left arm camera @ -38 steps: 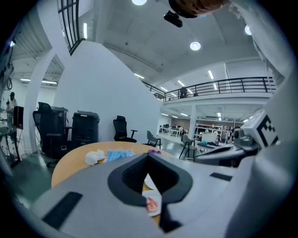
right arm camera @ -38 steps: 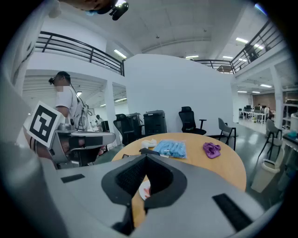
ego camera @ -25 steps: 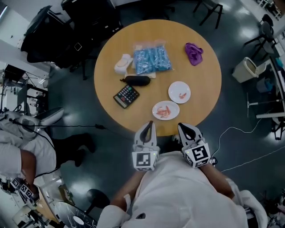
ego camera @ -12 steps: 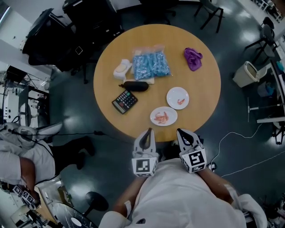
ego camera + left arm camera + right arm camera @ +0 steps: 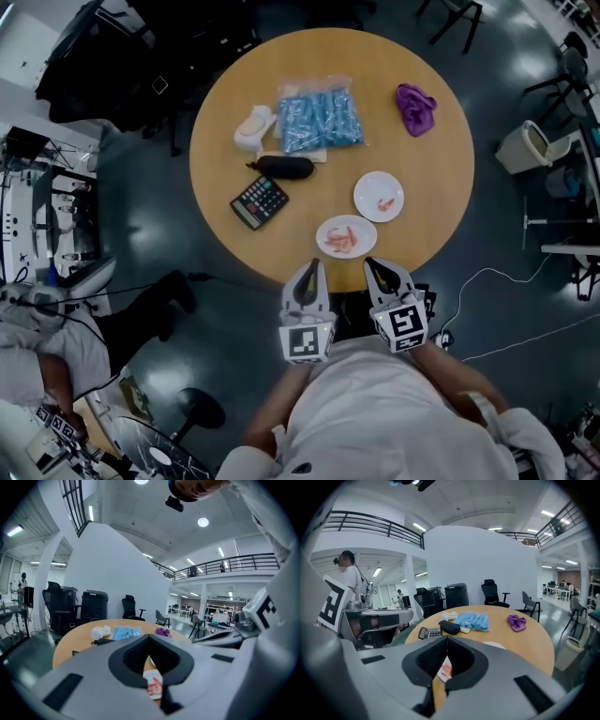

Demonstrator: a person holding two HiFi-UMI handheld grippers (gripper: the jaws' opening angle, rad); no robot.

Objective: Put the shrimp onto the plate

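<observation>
Shrimp (image 5: 343,240) are piled on the near plate (image 5: 323,228), just beyond the left gripper (image 5: 312,266) and right gripper (image 5: 371,263). All fingers are closed, empty.

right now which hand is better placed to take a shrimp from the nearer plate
Right, narrowly: the right gripper and left gripper both flank the nearer plate, but the farther plate lies on the right's side.

Table (image 5: 431,187): shrimp plate (image 5: 324,228) nearest me, second plate (image 5: 367,187) right-behind it, calculator (image 5: 259,202) to left, pouch (image 5: 286,168) behind calculator, packets (image 5: 319,119) behind pouch, cloth (image 5: 415,108) far right.
</observation>
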